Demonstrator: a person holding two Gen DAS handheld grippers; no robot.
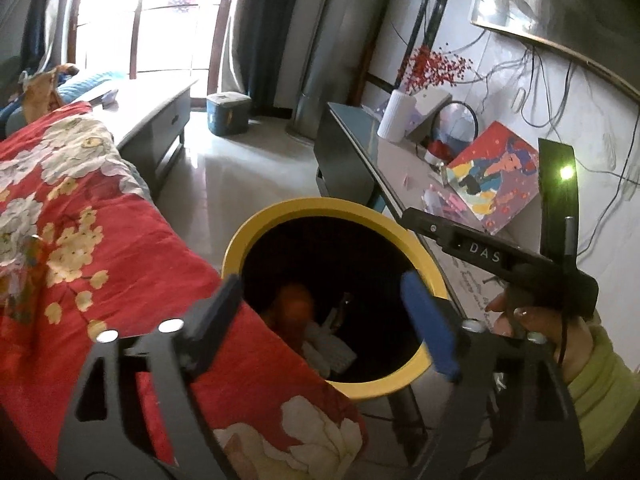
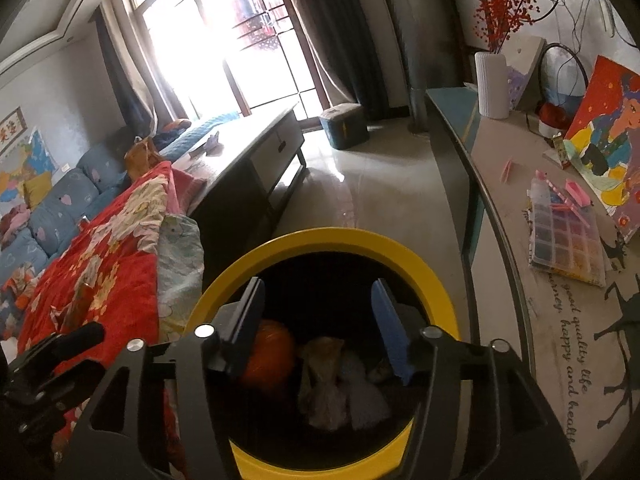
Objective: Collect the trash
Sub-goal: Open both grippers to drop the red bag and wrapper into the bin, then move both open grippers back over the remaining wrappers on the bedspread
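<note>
A round bin with a yellow rim [image 1: 332, 208] and a dark inside stands on the floor between a quilt and a cabinet. My left gripper [image 1: 320, 284] hangs over its mouth, open, with nothing between its fingers. Down inside lie an orange lump [image 1: 294, 304] and white paper [image 1: 332, 352]. In the right wrist view my right gripper [image 2: 318, 286] is also over the bin's yellow rim [image 2: 340, 240], open and empty. Below it sit an orange ball [image 2: 272, 352], a crumpled tan wad [image 2: 324, 384] and a pale tissue [image 2: 364, 392], all slightly blurred.
A red floral quilt [image 1: 92, 220] overlaps the bin's left edge. A long cabinet [image 2: 500, 184] on the right bears a white vase [image 2: 492, 84], a painting [image 2: 604, 136] and a bead box [image 2: 566, 240]. A low table [image 2: 248, 152] and a blue stool [image 2: 344, 124] stand farther off.
</note>
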